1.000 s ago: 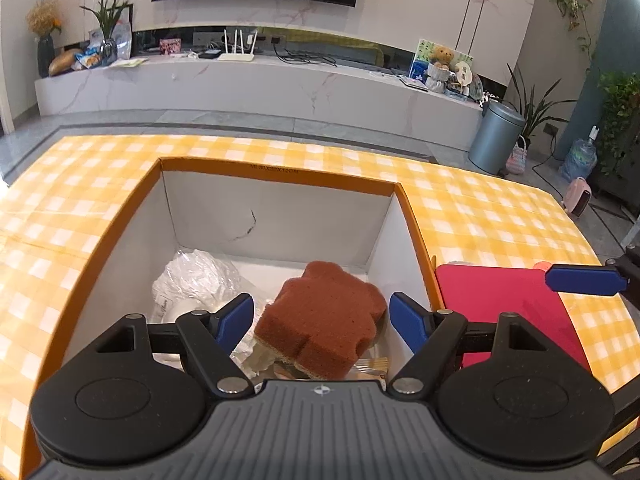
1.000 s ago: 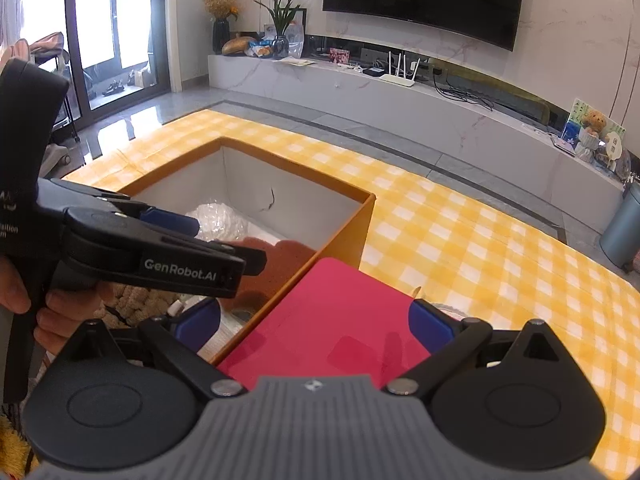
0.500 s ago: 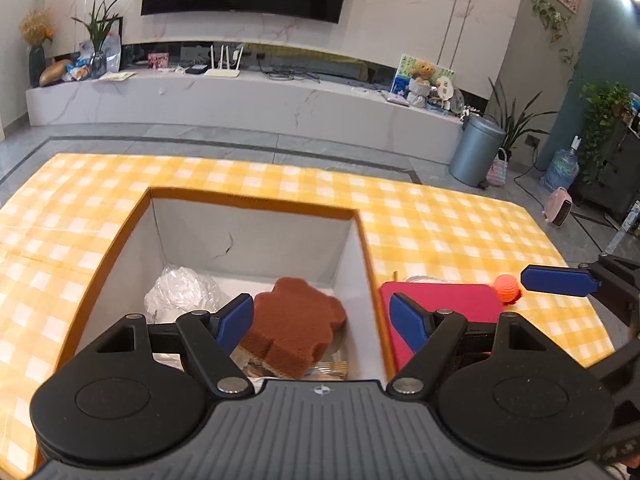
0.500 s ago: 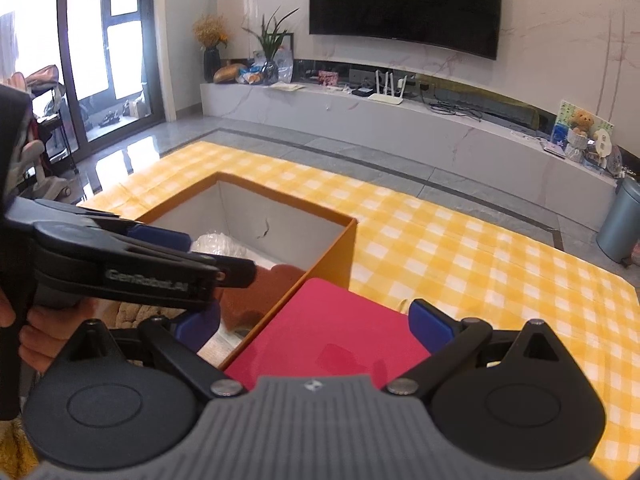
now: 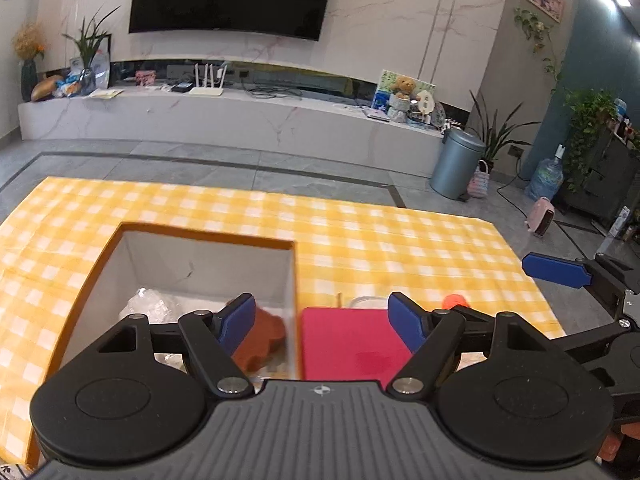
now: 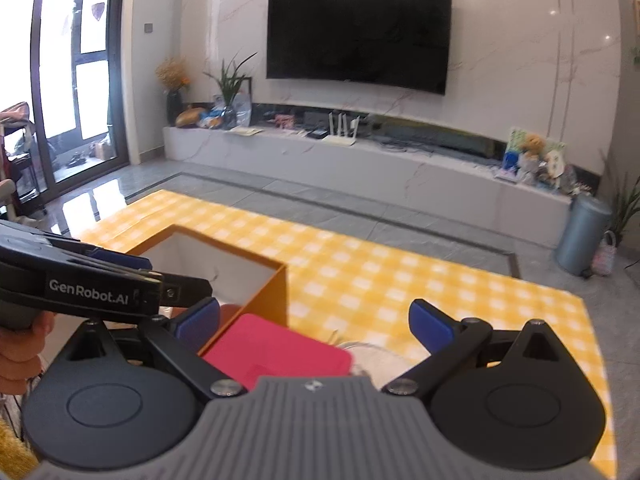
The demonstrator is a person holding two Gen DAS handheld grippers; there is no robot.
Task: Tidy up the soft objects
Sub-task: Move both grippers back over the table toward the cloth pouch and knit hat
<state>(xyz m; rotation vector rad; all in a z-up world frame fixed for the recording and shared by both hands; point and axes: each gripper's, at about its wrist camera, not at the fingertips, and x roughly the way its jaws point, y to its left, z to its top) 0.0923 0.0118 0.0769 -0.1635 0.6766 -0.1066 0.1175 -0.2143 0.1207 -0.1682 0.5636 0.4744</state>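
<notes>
An open orange box [image 5: 298, 276] with white inner walls sits on the yellow checked table. Inside lie a brown puzzle-shaped sponge [image 5: 262, 338] and a crumpled clear plastic bag [image 5: 150, 304]. My left gripper [image 5: 322, 322] is open and empty, held above the box's right wall. A red flat pad [image 5: 346, 334] lies right of the box; it also shows in the right wrist view [image 6: 276, 350]. My right gripper [image 6: 314, 320] is open and empty above the pad. The box [image 6: 268, 292] shows to its left.
A small orange object [image 5: 456, 301] and a clear item [image 6: 372, 354] lie behind the red pad. The checked tablecloth [image 6: 400, 280] stretches beyond. The left gripper's body [image 6: 92, 290] sits at left in the right wrist view. A TV console and bin stand far behind.
Both grippers have lifted and pulled back from the box; the box and sponge look smaller and lower. The sponge stays in the box. Both stay open.
</notes>
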